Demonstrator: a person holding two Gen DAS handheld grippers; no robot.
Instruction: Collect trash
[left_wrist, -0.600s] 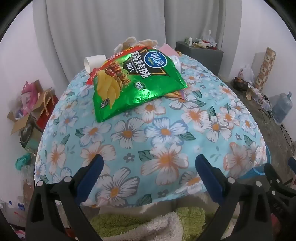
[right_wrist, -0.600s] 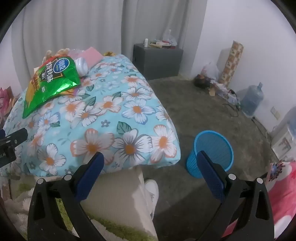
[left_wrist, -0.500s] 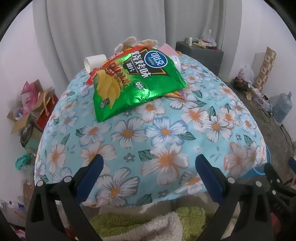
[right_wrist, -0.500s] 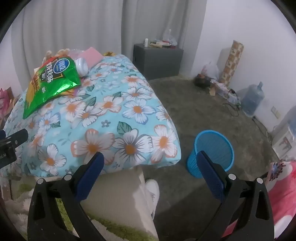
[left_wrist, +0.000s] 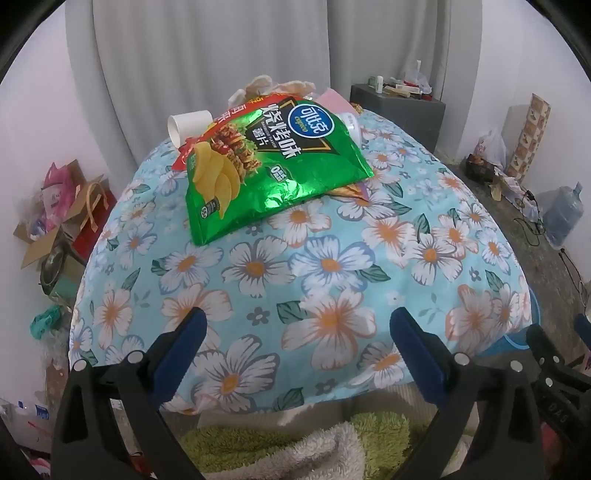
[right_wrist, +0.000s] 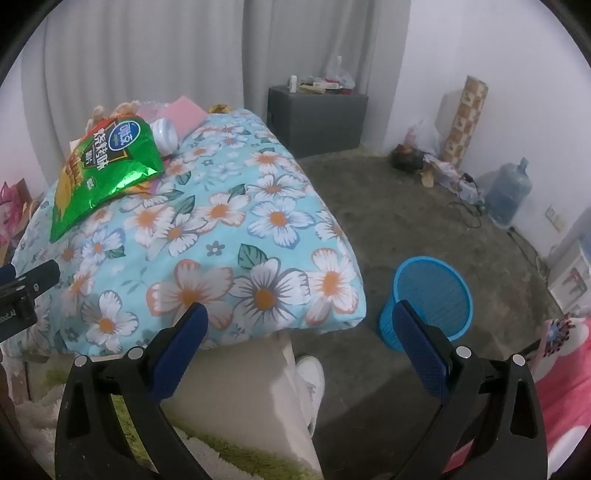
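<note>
A green chip bag (left_wrist: 266, 162) lies on the far part of a table covered in a blue floral cloth (left_wrist: 325, 266); it also shows in the right wrist view (right_wrist: 99, 166). Around it lie a white paper cup (left_wrist: 186, 123), a white bottle (right_wrist: 164, 134), a pink sheet (right_wrist: 186, 114) and pale crumpled wrappers (left_wrist: 273, 85). A blue mesh bin (right_wrist: 430, 295) stands on the floor right of the table. My left gripper (left_wrist: 295, 350) is open and empty over the table's near edge. My right gripper (right_wrist: 301, 343) is open and empty, between the table corner and the bin.
A dark cabinet (right_wrist: 317, 114) with small items stands at the back wall. A water jug (right_wrist: 508, 199), a patterned roll (right_wrist: 467, 122) and cables lie at the right. Cardboard and bags (left_wrist: 62, 214) pile up left of the table. A white shoe (right_wrist: 310, 373) shows below.
</note>
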